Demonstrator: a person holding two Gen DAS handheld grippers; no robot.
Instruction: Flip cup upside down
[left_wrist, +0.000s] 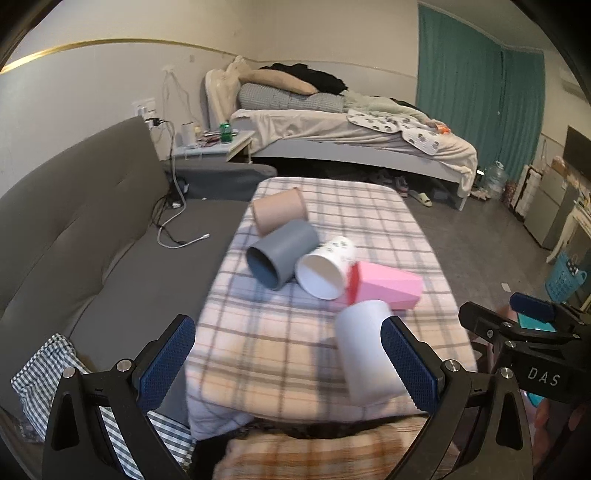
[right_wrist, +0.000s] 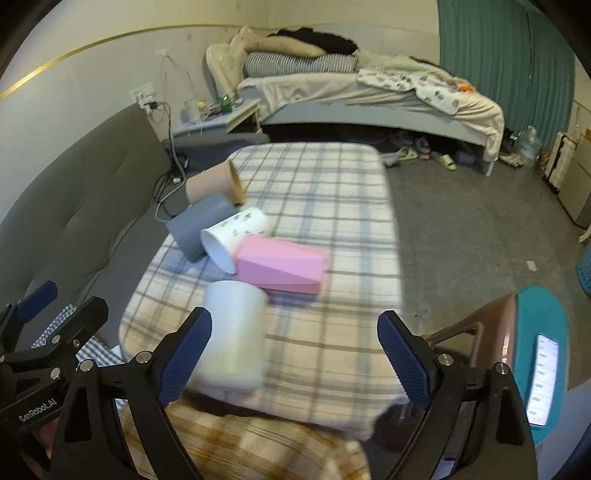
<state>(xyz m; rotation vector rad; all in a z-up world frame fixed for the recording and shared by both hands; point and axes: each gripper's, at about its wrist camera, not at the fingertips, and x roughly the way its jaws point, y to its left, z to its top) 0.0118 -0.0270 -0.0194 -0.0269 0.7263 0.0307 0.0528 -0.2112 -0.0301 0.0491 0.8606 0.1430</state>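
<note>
Here we hold both the left gripper (left_wrist: 291, 358) and right gripper (right_wrist: 295, 354) wide and empty, while the white cup (left_wrist: 367, 354) stands nearest us beside the pink cup (left_wrist: 384, 286), where a careless grab risks toppling it off the soft plaid cloth (left_wrist: 280, 354).

A lived-in bedroom, dimly lit.
Unmade grey-framed bed (left_wrist: 354, 136) against the cream wall (left_wrist: 110, 74), teal curtains (left_wrist: 476, 92) beside it, dark grey sofa (left_wrist: 85, 221) at left.

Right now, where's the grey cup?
The grey cup lies on its side at the plaid table's left edge, between the beige cup behind and the white patterned cup to its right.
</note>
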